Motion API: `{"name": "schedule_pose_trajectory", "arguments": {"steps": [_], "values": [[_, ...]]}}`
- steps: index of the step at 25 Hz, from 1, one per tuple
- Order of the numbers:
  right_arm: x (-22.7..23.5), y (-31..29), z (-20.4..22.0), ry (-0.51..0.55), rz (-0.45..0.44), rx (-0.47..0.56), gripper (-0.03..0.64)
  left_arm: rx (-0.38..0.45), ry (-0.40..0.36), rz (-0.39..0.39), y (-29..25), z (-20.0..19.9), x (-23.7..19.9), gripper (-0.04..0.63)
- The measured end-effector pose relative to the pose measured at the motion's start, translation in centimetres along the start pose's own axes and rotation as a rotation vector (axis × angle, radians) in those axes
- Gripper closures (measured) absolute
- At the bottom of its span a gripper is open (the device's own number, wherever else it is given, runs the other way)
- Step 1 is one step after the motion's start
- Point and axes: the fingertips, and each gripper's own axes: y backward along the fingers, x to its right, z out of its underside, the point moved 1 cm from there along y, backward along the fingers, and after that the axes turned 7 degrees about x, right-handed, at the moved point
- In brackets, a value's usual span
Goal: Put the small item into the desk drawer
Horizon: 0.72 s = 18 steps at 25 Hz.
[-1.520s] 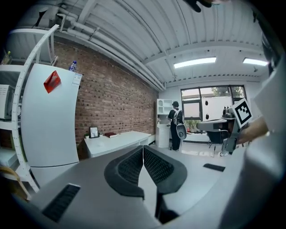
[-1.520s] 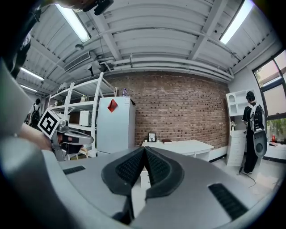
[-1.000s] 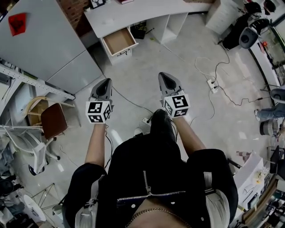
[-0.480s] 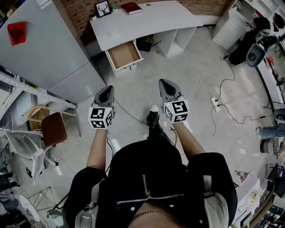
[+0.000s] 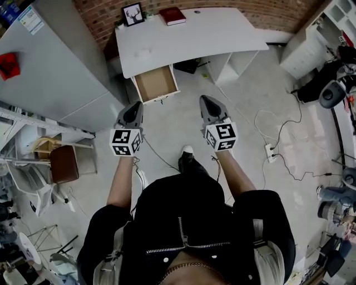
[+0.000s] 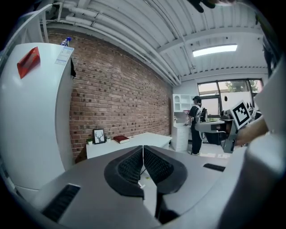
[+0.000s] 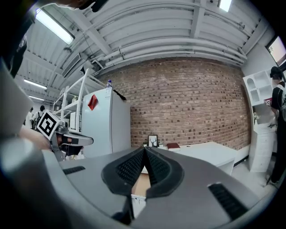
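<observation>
Left gripper: You are holding the left gripper (image 5: 136, 106) roughly level. Its jaws are pressing tip to tip, and nothing is showing between them in its own view.
Right gripper: The right gripper (image 5: 204, 99) is also closing fully, pad tips meeting. Only a sliver of the scene ahead is showing through the gap lower down.
Small item: No view is showing you the small item for certain, and neither pair of jaws is carrying it. The desk (image 5: 222, 33) is bearing a framed picture (image 5: 133, 15), a red book (image 5: 172, 15) and a dark speck (image 5: 196, 11) near the back edge. The speck is too small to name.
Drawer: The drawer (image 5: 156, 82) is standing pulled out from the left part of the desk. It is facing up and looking bare inside.
Drawer from the jaws: It is lying ahead of both grippers and between their lines, closer to the left one. Its long axis is running away from you toward the brick wall (image 5: 233, 5).
Nearer hand: In the head view your left tips are sitting just beside the drawer's near left corner. The right tips are sitting off to its right.
Coming move: Judging from this, you are needing to find and grip the item first, so the closed jaws are needing to part.
</observation>
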Motion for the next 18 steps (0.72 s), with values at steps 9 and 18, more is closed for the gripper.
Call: {"name": "schedule_pose_trajectory", "arguments": {"steps": [9,18], "values": [[7.1,-6.7,-0.4,0.081,-0.12,-0.009,0.609,0.014,-0.016,-0.068,-9.3,-2.6,0.2,0.574],[10.0,-9.3,-0.6,0.015,-0.113,0.008,0.609,-0.004,-0.059,-0.063,-12.9,-3.3,-0.9,0.574]]}}
